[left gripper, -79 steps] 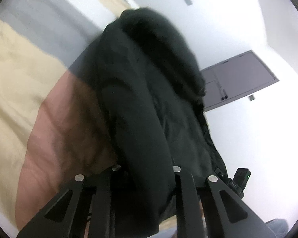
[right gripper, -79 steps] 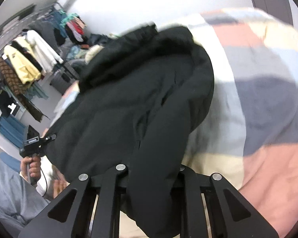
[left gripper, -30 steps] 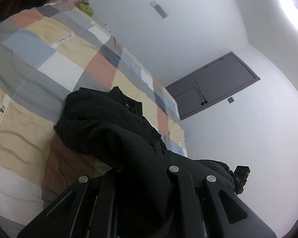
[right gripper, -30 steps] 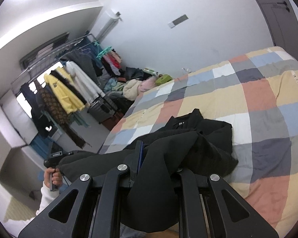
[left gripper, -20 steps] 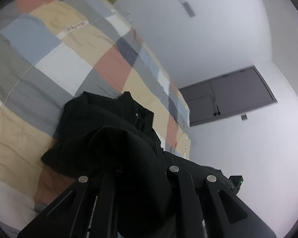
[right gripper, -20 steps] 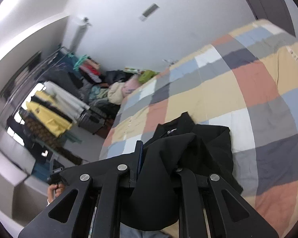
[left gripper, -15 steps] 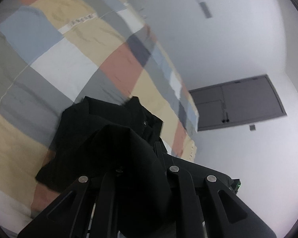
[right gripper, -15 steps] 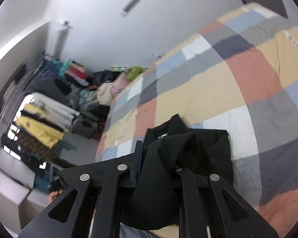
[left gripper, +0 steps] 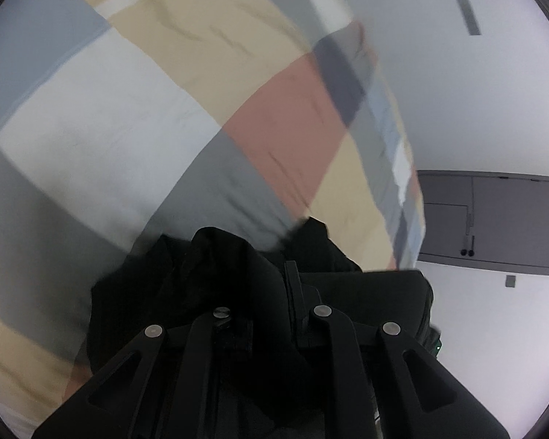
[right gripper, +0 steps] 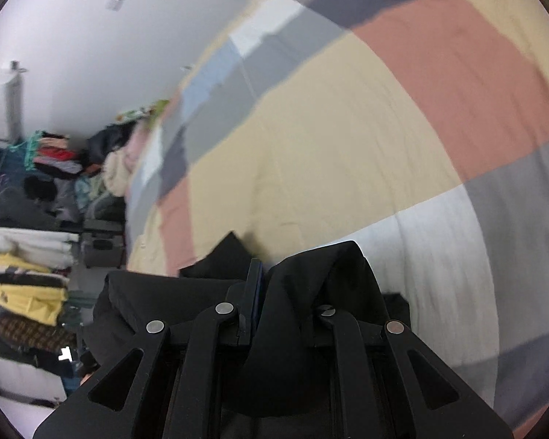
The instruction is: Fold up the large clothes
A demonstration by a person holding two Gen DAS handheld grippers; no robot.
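A large black garment point(left gripper: 238, 285) hangs bunched between both grippers, close above the patchwork bed cover point(left gripper: 157, 109). My left gripper point(left gripper: 271, 314) is shut on a fold of it; the fabric covers the fingertips. In the right wrist view the same black garment point(right gripper: 322, 292) drapes over my right gripper point(right gripper: 274, 311), which is shut on another fold, and stretches left as a taut edge. The bed cover point(right gripper: 347, 139) fills the view behind. Most of the garment is hidden below the jaws.
A grey door point(left gripper: 494, 219) stands in the white wall to the right of the bed. A clothes rack with hanging and piled clothes point(right gripper: 36, 256) stands left of the bed. More clothes point(right gripper: 109, 153) lie heaped at the bed's far end.
Both grippers have swung down and forward toward the bed. The garment that lay spread on the cover is now bunched close under the jaws. The views are blurred with motion.
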